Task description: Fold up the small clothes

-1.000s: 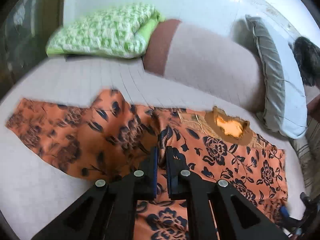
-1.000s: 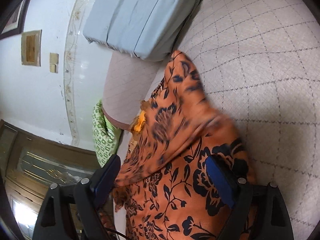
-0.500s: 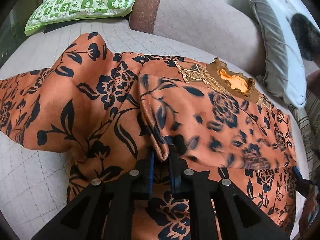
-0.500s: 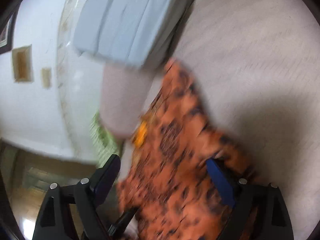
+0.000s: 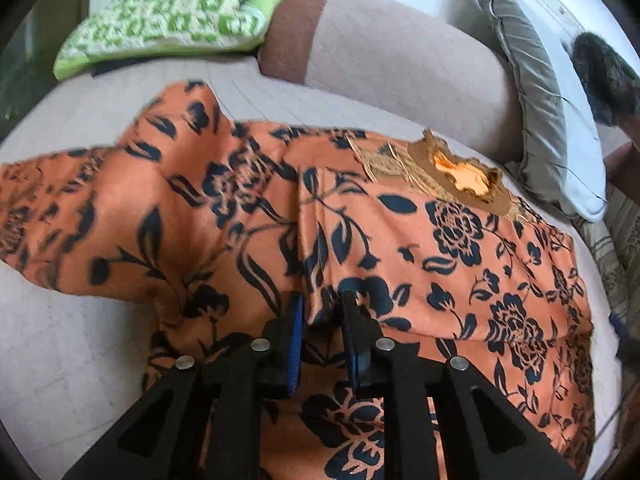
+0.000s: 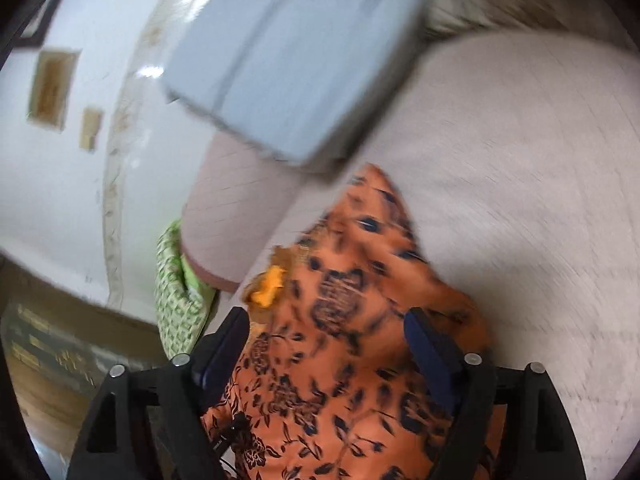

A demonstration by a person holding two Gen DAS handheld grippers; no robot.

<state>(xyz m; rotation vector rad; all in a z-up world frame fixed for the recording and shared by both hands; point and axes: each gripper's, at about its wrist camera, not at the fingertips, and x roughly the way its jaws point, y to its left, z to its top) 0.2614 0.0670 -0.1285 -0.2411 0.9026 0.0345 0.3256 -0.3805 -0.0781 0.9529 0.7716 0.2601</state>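
One garment (image 5: 460, 264), orange with black flowers, lies spread on a pale quilted bed (image 5: 60, 340); its right half is folded over the middle. Three cushions line the far edge: a green one (image 5: 172, 20), a beige bolster (image 5: 400, 68) and a grey pillow (image 5: 560, 120). Bare bed shows left of the garment and, in the right wrist view, well to its right. Left gripper (image 5: 322, 312) has narrow jaws that are opening, with the folded edge of cloth between them; whether the pads press it I cannot tell. Right gripper (image 6: 328, 332) has wide jaws, opening, above the cloth and gripping nothing. Only the right view, blurred, shows the wall (image 6: 60, 180) and a wooden floor (image 6: 40, 412); only the left shows the garment's left sleeve.
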